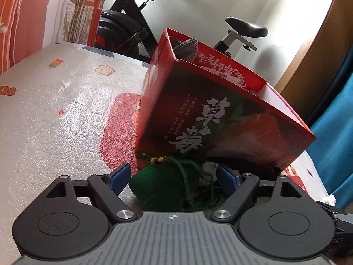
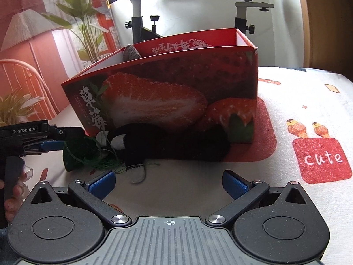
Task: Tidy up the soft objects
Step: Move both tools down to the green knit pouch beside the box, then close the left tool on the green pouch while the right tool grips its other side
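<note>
Left wrist view: green pouch (image 1: pixel 158 183) is being straddled by left gripper (image 1: pixel 174 176), jaws apart, not pressing; box (image 1: pixel 220 114) is blocking just behind.

Right wrist view: right gripper (image 2: pixel 168 183) is being held wide, empty, over mat (image 2: pixel 297 101); black sock (image 2: pixel 167 141) is lying against box; bike (image 2: pixel 141 26) beyond.

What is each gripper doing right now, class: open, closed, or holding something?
Left gripper: open around the green pouch, not visibly clamped.
Right gripper: open, holding nothing, short of the black soft item.
</note>
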A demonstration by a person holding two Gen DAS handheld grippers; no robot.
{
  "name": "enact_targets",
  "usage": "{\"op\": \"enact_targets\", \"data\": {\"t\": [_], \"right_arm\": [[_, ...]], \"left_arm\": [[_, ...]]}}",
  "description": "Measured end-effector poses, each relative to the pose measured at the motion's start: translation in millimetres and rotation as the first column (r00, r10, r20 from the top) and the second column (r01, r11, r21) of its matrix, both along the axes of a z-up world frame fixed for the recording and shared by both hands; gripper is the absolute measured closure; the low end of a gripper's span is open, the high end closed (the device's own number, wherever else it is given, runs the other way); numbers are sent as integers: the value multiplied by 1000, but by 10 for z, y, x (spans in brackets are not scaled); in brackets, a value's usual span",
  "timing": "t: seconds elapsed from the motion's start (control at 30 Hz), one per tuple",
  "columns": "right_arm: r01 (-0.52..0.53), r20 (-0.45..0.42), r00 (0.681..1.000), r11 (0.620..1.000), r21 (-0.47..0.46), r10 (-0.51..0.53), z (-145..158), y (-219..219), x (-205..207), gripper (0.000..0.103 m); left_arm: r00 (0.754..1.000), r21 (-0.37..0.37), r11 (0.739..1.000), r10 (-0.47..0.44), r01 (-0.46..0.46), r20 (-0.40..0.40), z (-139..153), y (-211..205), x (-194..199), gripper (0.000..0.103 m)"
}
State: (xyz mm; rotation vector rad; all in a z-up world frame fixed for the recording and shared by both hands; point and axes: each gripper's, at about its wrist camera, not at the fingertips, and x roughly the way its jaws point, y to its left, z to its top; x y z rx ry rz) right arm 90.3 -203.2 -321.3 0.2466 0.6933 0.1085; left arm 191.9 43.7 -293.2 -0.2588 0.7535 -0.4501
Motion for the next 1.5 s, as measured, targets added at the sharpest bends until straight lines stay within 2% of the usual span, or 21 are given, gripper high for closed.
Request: {"op": "enact_targets", "data": {"t": [0.13, 0.37, 0.53, 0.6, 0.73, 0.87, 1.0, 1.2, 1.27, 1.37, 1.5], "right_arm": [[-73, -25, 997, 997, -14, 73, -23, 180, 39, 1], [-201, -31, 979, 979, -39, 200, -3, 474, 78, 11], [-286, -20, 958, 954, -89, 285, 27, 675, 153, 22], [-320, -2, 947, 939, -124, 323, 62, 757, 192, 24], [-371, 7, 926, 914, -164, 377, 106, 904, 301, 36], [-396, 21, 913, 896, -200, 408, 151, 1029, 394, 40], [-405, 30, 904, 878, -256, 426, 171, 1138, 442, 41], [-433, 27, 877, 811, -393, 481, 166, 1314, 490, 42], [-442, 16, 872, 800, -405, 490, 145, 1340, 527, 43], [-454, 6, 868, 799, -393, 496, 122, 1355, 553, 48], [-469, -7, 858, 779, -416, 513, 77, 1390, 500, 49]], "left_arm": [[998, 3, 999, -49, 49, -34, 20, -31, -78, 23], [986, -81, 990, -125, 117, -107, -76, -70, -205, 38], [982, -108, 984, -153, 141, -107, -74, -120, -178, 42], [982, -111, 983, -159, 148, -98, -51, -123, -168, 43], [983, -127, 981, -158, 145, -98, -11, -75, -93, 55], [983, -133, 981, -157, 144, -99, -3, -22, -27, 67], [984, -164, 979, -140, 120, -113, -50, 17, 12, 67], [987, -189, 978, -110, 87, -118, -92, 106, 51, 66], [985, -198, 976, -120, 94, -123, -112, 111, 90, 63], [983, -201, 975, -127, 98, -136, -172, 136, 119, 63], [980, -263, 961, -126, 82, -153, -265, 209, 93, 60]]}}
